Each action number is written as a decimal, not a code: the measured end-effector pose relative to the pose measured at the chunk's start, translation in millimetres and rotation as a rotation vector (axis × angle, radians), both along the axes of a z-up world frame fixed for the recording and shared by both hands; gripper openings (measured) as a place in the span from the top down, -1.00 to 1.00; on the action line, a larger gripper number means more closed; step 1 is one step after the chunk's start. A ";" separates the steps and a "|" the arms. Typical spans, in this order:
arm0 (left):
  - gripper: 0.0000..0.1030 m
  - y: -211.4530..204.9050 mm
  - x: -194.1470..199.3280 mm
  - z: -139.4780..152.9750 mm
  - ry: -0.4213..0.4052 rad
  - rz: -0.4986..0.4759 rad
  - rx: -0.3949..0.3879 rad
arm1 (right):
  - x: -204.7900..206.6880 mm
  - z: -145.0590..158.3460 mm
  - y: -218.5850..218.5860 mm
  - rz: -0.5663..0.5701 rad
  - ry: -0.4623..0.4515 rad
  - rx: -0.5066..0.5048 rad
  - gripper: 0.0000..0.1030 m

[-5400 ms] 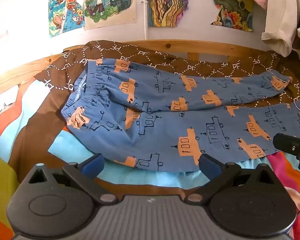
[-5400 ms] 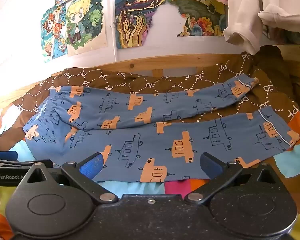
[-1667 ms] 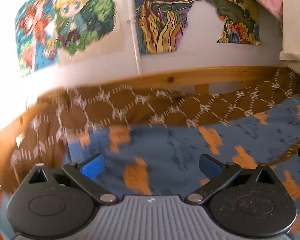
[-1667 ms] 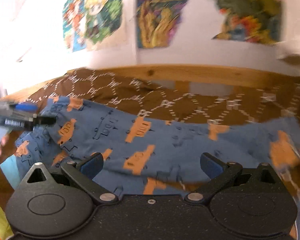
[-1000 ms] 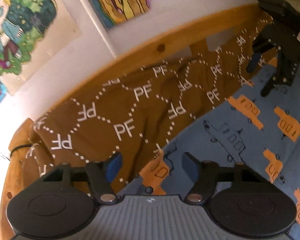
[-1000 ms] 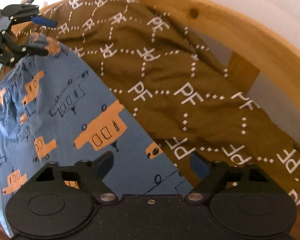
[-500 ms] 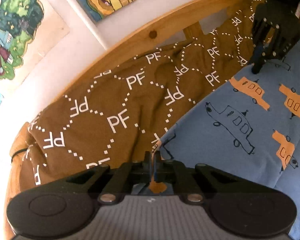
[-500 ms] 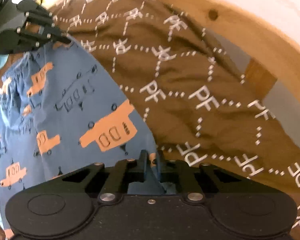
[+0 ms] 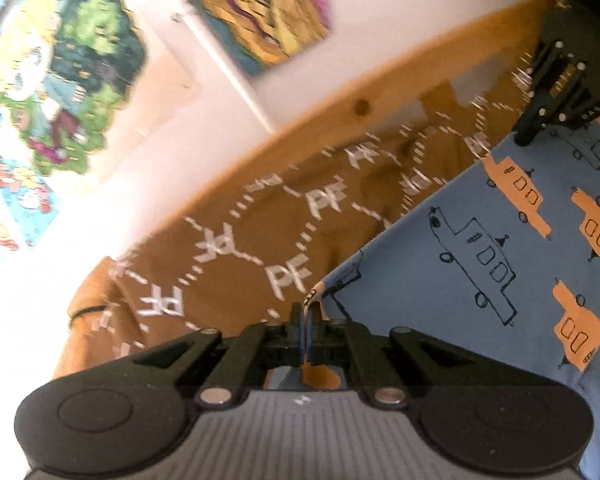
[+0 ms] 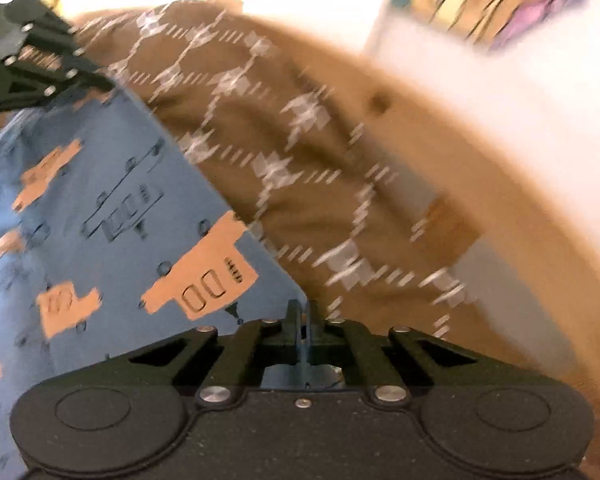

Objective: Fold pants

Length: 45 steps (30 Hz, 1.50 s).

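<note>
Pinching now where a second ago they gaped: left gripper (image 9: 307,322) and right gripper (image 10: 303,320) each hold the pants' (image 9: 500,240) far edge between closed jaws, so the fold can probably start

We're seeing blue pants (image 9: 500,240) printed with orange and outlined cars, brown blanket (image 9: 260,240) showing white dotted hexagons and "PF", black claws.

Home bedroom, likely a kid's: wooden bed frame (image 9: 340,120) across frame middle, brown "PF" blanket (image 9: 260,248) on bed, cartoon posters (image 9: 72,80) taped on white wall (image 9: 228,92), upper left.
</note>
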State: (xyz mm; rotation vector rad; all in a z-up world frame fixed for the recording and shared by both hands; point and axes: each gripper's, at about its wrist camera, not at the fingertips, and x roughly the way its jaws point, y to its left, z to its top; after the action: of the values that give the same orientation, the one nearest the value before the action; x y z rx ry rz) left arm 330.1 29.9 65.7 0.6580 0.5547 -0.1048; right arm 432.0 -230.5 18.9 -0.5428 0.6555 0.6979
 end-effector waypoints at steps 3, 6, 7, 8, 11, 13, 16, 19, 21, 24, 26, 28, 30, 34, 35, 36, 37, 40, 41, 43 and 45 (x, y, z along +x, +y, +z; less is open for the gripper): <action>0.98 2.6 12.5 3.7 -0.018 0.069 -0.014 | 0.4 8.1 9.3 -0.040 -0.112 0.008 1.00; 0.98 4.5 24.2 -1.7 0.013 0.097 -0.018 | 9.3 -2.0 23.6 -0.039 -0.127 -0.035 1.00; 0.98 4.2 26.3 -3.9 0.019 0.099 -0.011 | 12.8 -7.7 26.4 -0.038 -0.129 -0.057 1.00; 0.98 3.4 27.5 -5.4 0.021 0.100 0.001 | 15.3 -12.9 28.4 -0.040 -0.127 -0.068 1.00; 0.97 1.9 26.7 -5.7 0.013 0.097 0.015 | 22.0 -21.3 30.5 -0.063 -0.121 -0.062 1.00; 0.97 1.8 23.9 -2.5 -0.002 0.095 0.009 | 22.9 -20.5 31.7 -0.071 -0.132 -0.045 1.00; 0.97 3.9 19.3 1.5 -0.013 0.095 -0.018 | 12.7 -13.4 30.4 -0.061 -0.176 -0.024 1.00; 0.97 9.2 5.1 6.3 -0.056 0.063 -0.041 | -9.1 0.5 18.9 -0.062 -0.217 0.021 1.00; 0.97 12.6 -9.8 9.4 -0.093 0.028 -0.047 | -32.0 12.3 7.8 -0.056 -0.258 0.053 1.00; 0.97 17.5 -32.6 18.5 -0.146 -0.028 -0.072 | -67.8 27.2 -5.5 -0.044 -0.294 0.093 1.00; 0.97 19.4 -48.8 24.5 -0.172 -0.053 -0.079 | -95.2 36.4 -11.9 -0.027 -0.326 0.107 1.00; 0.97 18.7 -67.0 28.4 -0.204 -0.081 -0.065 | -121.7 43.9 -16.2 -0.012 -0.346 0.123 1.00; 0.97 14.5 -88.5 26.0 -0.236 -0.118 -0.013 | -147.1 49.6 -19.4 -0.001 -0.350 0.140 1.00; 0.97 5.9 -130.6 9.5 -0.239 -0.213 0.097 | -193.4 46.5 -21.9 0.025 -0.350 0.135 1.00; 0.97 4.0 -140.3 4.2 -0.234 -0.231 0.123 | -204.5 43.3 -22.5 0.030 -0.342 0.130 1.00; 0.97 2.3 -149.4 -1.4 -0.225 -0.247 0.143 | -213.2 39.6 -22.3 0.035 -0.332 0.124 1.00; 0.97 2.0 -153.8 -6.2 -0.213 -0.262 0.162 | -224.0 34.3 -22.2 0.041 -0.320 0.115 1.00; 0.97 1.9 -176.5 -26.8 -0.165 -0.316 0.227 | -253.5 14.1 -22.6 0.031 -0.280 0.105 1.00; 0.98 3.2 -182.8 -35.4 -0.148 -0.336 0.259 | -261.7 7.0 -22.8 0.026 -0.268 0.104 1.00; 0.98 5.5 -193.9 -52.3 -0.129 -0.377 0.332 | -279.8 -6.6 -20.8 0.026 -0.247 0.098 1.00; 0.98 7.3 -202.9 -71.1 -0.088 -0.416 0.394 | -296.9 -19.7 -16.3 0.033 -0.227 0.088 1.00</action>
State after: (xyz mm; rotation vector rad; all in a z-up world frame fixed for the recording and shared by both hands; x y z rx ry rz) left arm 127.2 37.2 -5.3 1.1524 0.3475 -0.3603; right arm 135.0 -246.7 -0.7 -0.5434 0.4023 0.6813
